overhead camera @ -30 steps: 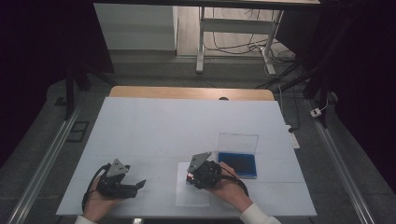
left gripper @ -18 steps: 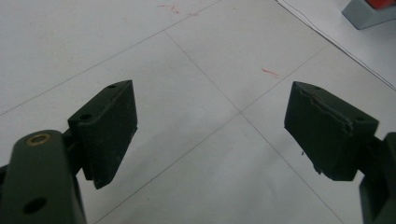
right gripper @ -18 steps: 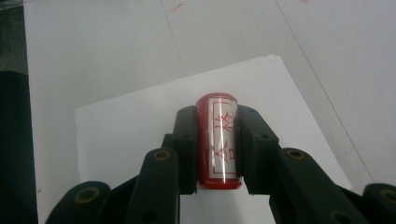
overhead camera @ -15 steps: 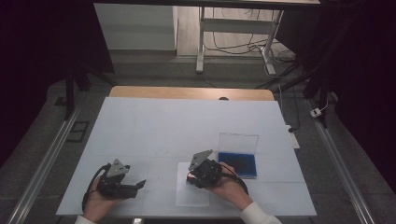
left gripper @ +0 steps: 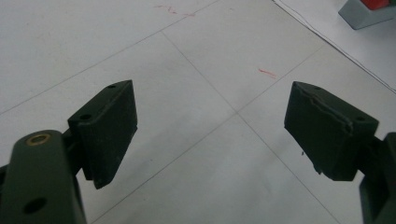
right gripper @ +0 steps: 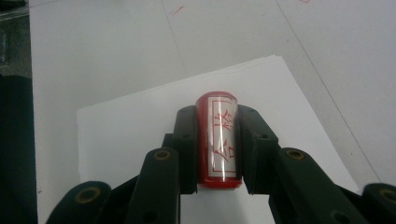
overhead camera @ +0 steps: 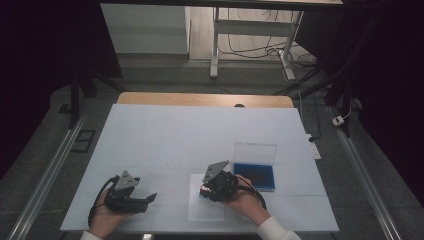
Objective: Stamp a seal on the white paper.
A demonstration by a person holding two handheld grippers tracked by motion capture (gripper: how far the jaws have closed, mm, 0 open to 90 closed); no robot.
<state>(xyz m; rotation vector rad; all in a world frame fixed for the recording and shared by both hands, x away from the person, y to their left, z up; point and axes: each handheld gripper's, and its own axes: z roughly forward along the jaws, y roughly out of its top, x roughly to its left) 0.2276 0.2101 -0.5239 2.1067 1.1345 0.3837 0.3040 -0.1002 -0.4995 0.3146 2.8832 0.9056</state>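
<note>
A blue case (overhead camera: 255, 172) is lying open on the white table (overhead camera: 165, 135), right of the person's hands, its clear lid (overhead camera: 255, 151) standing up at the back. The tray is looking dark blue inside; I cannot tell whether anything is sitting in it.

The right gripper (overhead camera: 204, 189) is clamping a red stamp (right gripper: 218, 140) between its jaws, holding it over a white sheet (right gripper: 140, 121) near the table's front edge. In the right gripper view the stamp is showing a pale face with red characters, and the sheet is lying right beneath it. The left gripper (left gripper: 210, 135) is resting at the front left with its jaws spread wide and nothing between them, only bare table below.

Compared with a second ago, the right gripper is sitting a little further forward and lower over the sheet; the left one and the case are staying where they were.

Beyond the table, a desk frame (overhead camera: 250, 40) and loose cables (overhead camera: 260, 47) are lying on the floor. Nothing is standing between stamp and sheet.
</note>
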